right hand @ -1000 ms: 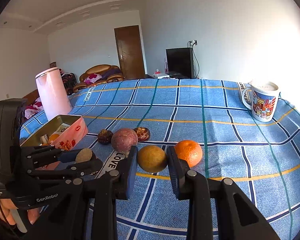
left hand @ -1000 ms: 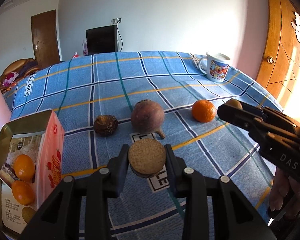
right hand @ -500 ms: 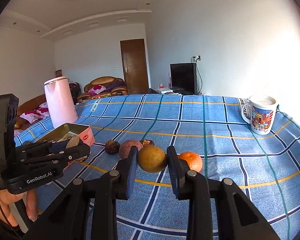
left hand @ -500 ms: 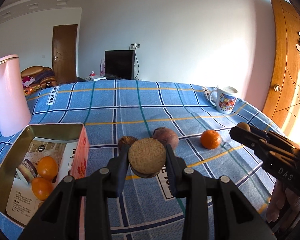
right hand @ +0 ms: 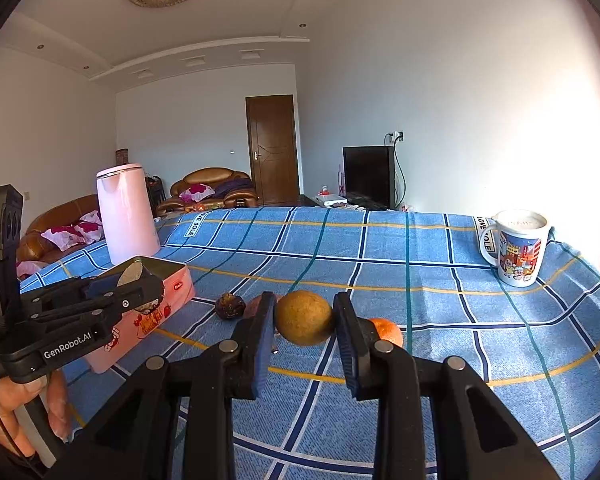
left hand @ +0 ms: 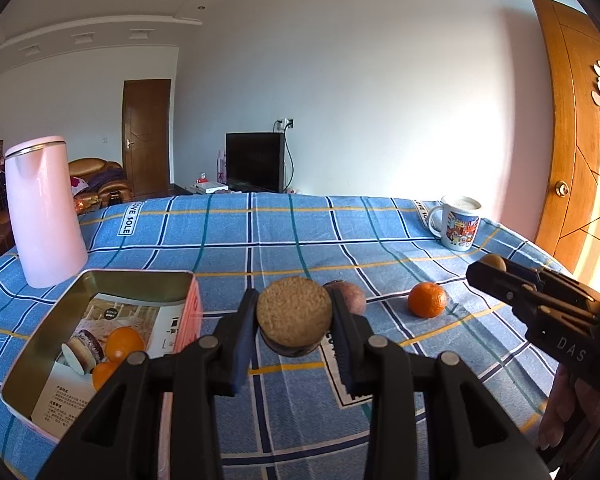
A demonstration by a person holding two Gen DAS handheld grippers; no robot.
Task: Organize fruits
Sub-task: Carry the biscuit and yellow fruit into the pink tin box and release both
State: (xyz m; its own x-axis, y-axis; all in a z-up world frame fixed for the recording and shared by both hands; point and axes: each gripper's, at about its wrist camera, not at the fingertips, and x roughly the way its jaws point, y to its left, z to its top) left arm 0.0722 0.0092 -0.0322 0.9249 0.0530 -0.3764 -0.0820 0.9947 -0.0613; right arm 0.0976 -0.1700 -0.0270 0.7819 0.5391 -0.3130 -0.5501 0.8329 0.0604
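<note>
Your left gripper (left hand: 294,320) is squeezed shut on a round brown fruit (left hand: 294,316), up in the air just right of the tin box (left hand: 40,344). The flat cut face looks rough, so it should not slip, but it may be soft, so do not squeeze harder.

Your right gripper (right hand: 304,320) is closed on a yellow-brown fruit (right hand: 304,317), lifted above the blue cloth (right hand: 440,280). It looks smooth and round, so it could roll out; keep the pads on its widest part.

The box already has 2 small oranges (left hand: 118,354) inside. I think both fruits are light. Lower them in gently so they do not bump.

1 orange (left hand: 427,299), a purple fruit (left hand: 350,296) and a dark fruit (right hand: 230,306) wait on the cloth.
</note>
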